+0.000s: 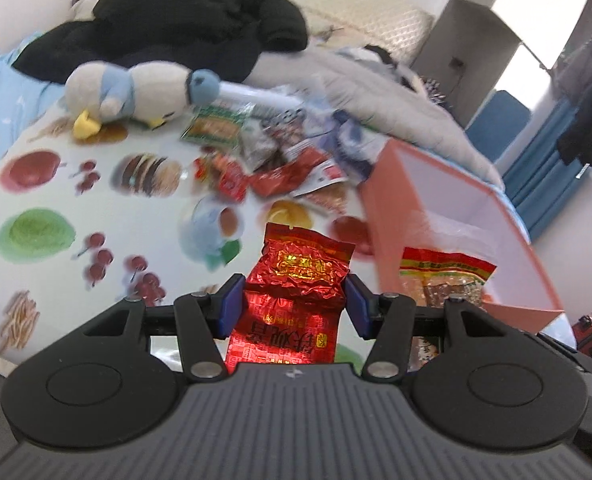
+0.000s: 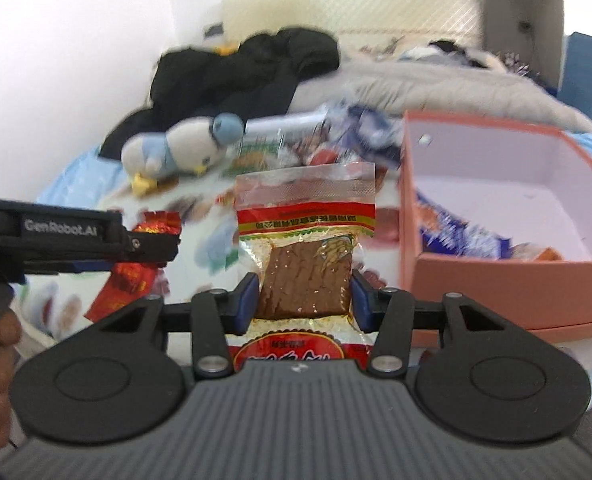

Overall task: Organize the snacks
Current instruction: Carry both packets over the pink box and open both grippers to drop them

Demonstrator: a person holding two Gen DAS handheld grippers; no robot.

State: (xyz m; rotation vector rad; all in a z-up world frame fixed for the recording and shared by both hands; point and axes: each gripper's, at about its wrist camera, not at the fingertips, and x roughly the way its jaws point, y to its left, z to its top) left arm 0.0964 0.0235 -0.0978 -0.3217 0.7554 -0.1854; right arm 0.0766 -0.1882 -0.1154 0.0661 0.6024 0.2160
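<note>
I am holding a two-finger gripper in each hand over a bed spread with a food-patterned cloth (image 1: 36,184). My left gripper (image 1: 294,304) is standing about half open, its blue pads pressing both sides of a crinkled red foil snack packet (image 1: 296,280), which is hanging clear of the cloth. My right gripper (image 2: 302,300) is clamping a clear packet with a brown slab (image 2: 306,276) inside and a red and yellow header. Just to the right, an open salmon-pink box (image 2: 496,276) is sitting on the bed, already holding a few wrappers, blue and orange ones, against its near wall. A loose heap of snacks (image 1: 272,152) is waiting farther back, beside a plush penguin (image 1: 136,92). I am judging the sorting as barely begun: two packets in hand, most left to box.
</note>
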